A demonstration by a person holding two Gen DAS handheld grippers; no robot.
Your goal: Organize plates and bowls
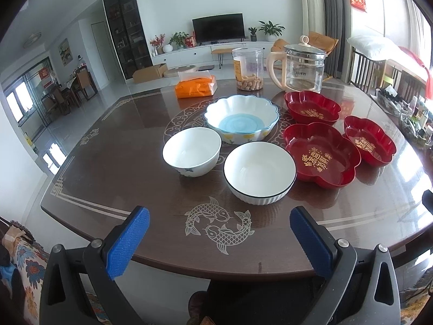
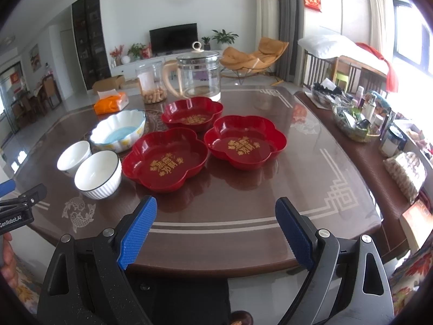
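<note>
The dark wooden table point(image 1: 108, 189) carried all the ware, none stacked. Three red flower-shaped plates point(image 2: 165, 159) lay grouped ahead of the right gripper point(image 2: 215, 230), its jaws spread and empty. The scalloped bowl point(image 1: 240, 122) sat farthest back; the ribbed white bowl point(image 1: 259, 172) and the smaller white bowl point(image 1: 191, 151) stood side by side ahead of the left gripper point(image 1: 219, 242), likewise spread and empty. Judged: the left is nearer the bowls, the right nearer the plates.

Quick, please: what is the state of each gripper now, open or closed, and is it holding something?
Left gripper: open, holding nothing, above the near table edge.
Right gripper: open, holding nothing, in front of the red plates.
</note>
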